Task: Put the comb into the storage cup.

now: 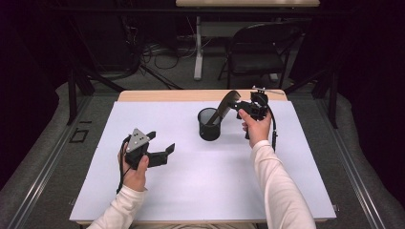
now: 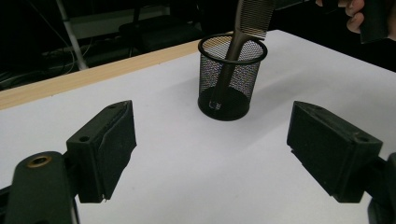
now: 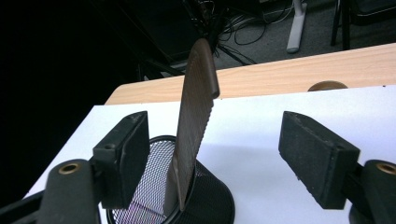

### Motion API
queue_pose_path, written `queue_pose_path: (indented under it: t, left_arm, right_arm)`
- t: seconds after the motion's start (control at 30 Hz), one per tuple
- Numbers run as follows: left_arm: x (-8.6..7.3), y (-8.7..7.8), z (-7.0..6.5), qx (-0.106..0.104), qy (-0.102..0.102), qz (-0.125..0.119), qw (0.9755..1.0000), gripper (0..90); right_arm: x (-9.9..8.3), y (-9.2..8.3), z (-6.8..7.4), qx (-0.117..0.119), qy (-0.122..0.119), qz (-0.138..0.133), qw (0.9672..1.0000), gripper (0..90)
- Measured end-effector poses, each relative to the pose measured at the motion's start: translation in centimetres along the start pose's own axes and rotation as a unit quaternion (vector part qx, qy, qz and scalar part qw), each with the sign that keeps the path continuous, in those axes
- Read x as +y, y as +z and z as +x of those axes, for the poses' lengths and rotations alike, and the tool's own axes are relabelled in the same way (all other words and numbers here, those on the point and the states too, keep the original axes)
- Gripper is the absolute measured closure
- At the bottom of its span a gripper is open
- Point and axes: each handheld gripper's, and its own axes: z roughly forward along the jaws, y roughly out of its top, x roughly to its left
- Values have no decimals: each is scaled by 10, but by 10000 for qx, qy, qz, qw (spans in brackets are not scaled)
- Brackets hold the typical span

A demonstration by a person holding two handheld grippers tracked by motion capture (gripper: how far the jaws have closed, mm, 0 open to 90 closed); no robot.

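White tabletop, frame centre: my right gripper (image 3: 212,158) stands open, releasing the light, stiff comb (image 3: 196,116) into the mesh cup (image 1: 209,124); regrip its upper spine.

Even overhead light falls on the white sheet of the desk (image 1: 200,176), which reads bright without glare; the room beyond falls away to near black. Shadows are soft and short, the clearest at the foot of the mesh cup (image 2: 223,105). The high view is slightly soft throughout. Both gripper views render near parts somewhat blurred, with mild bending at the edges.
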Motion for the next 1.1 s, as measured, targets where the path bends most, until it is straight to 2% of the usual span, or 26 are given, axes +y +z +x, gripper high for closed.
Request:
queue_pose_path:
  t: [0.1, 0.2, 0.33, 0.5, 0.8, 1.1]
  left_arm:
    - [0, 0, 0, -2, 3, 0, 10000, 158]
    - [0, -1, 1, -3, 1, -7, 10000, 158]
    - [0, -1, 1, -8, -3, -7, 10000, 159]
    - [0, -1, 1, -11, -8, -9, 10000, 159]
    - [1, -2, 2, -15, -37, -13, 10000, 159]
    - [2, -4, 3, 7, -71, -30, 10000, 159]
  right_arm:
    - [0, -2, 1, -30, -109, 51, 9999, 212]
    - [0, -4, 3, -164, -235, 134, 9995, 202]
    - [0, -8, 5, -178, -390, 242, 9988, 186]
    - [-1, -15, 7, -112, -492, 262, 9984, 170]
    - [-3, -32, 14, -301, -841, 281, 9956, 148]
    - [-2, -58, 25, -168, -1107, 225, 9935, 146]
